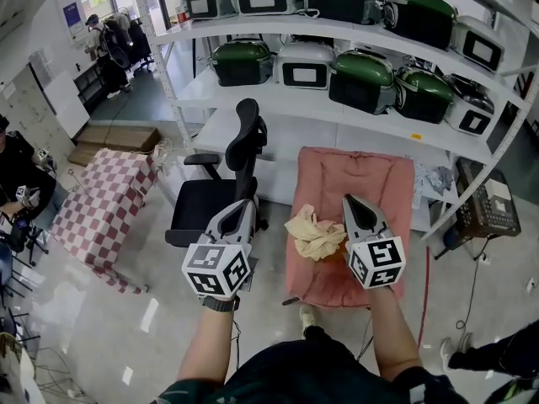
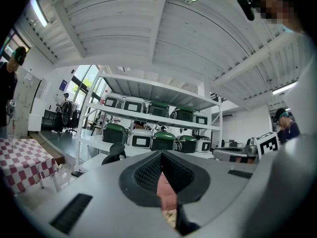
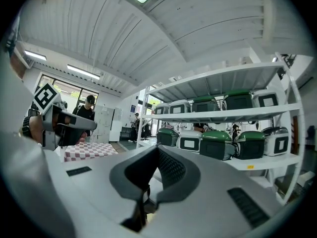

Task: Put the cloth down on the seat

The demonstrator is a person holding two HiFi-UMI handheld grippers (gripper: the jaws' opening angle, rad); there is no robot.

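A crumpled pale yellow cloth [image 1: 313, 232] lies on the pink padded seat [image 1: 370, 175] in front of the shelves. My right gripper [image 1: 349, 200] is raised just right of the cloth with its jaws shut and nothing between them; it points at the shelves [image 3: 158, 150]. My left gripper [image 1: 247, 202] is raised to the left of the cloth, apart from it, over the edge of the black chair. Its jaws [image 2: 162, 155] stand together and empty. Through the gap under them a strip of the pink seat [image 2: 166, 190] and a bit of cloth [image 2: 170, 217] show.
A black office chair [image 1: 221, 183] stands just left of the pink seat. A red-and-white checked table [image 1: 105, 200] is further left. White shelves [image 1: 337, 32] with green and white appliances run behind. A person [image 1: 17, 175] sits at far left; a wire basket [image 1: 488, 204] stands right.
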